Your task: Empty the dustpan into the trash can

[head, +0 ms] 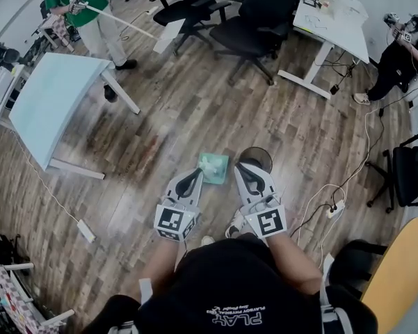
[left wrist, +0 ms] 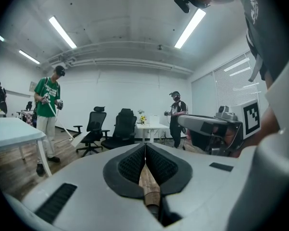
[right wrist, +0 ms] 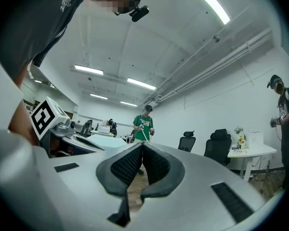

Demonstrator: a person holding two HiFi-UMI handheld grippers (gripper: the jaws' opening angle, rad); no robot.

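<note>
While both pairs of fingers are pressed together with nothing between them, I see my left gripper (head: 192,175) and right gripper (head: 245,167) flanking the teal dustpan (head: 213,167), which lies on the floor just left of the dark trash can (head: 256,159); my shirt (head: 229,291) reads "PLAY".

You're in an office: 2 black swivel chairs (head: 264,9), white rectangular table (head: 337,30), wood-plank floor (head: 195,110), ceiling strip lights (left wrist: 62,32).

Head view: steeply down over floor (head: 195,117). Gripper views: near-level, facing 12 o'clock — both share the office chairs (head: 264,12).
</note>
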